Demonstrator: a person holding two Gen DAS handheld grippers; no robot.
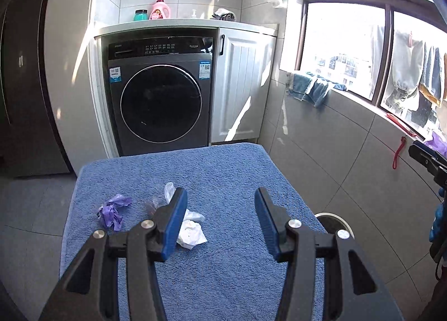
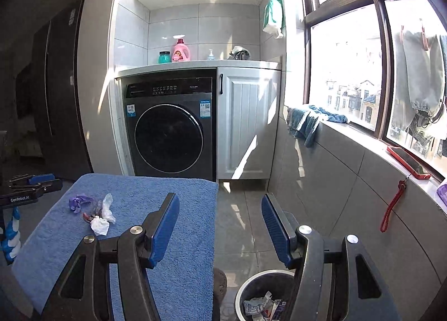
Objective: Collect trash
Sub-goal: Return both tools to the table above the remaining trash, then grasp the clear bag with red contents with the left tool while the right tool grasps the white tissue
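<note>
Trash lay in a small cluster on the blue towel [image 1: 223, 170] covering the table: a crumpled white tissue [image 1: 192, 233], a scrap of clear plastic wrap [image 1: 169, 191] and a wad of purple plastic [image 1: 113, 210], all close together toward the towel's left side. Your left gripper [image 1: 220, 219] hung just above the towel with its blue-padded fingers spread wide and nothing between them, its left finger overlapping the tissue in view. Your right gripper [image 2: 220, 226] was likewise spread and empty, held past the towel's right edge above the trash bin [image 2: 243, 290] on the floor, which already held crumpled wrappers. Beyond the table stood a dark front-loading washing machine [image 1: 160, 97] beside a white cabinet door [image 1: 240, 83]; a pink detergent bottle [image 1: 160, 9] sat on the counter above, and blue cloths [image 1: 311, 88] draped the sunlit windowsill.
</note>
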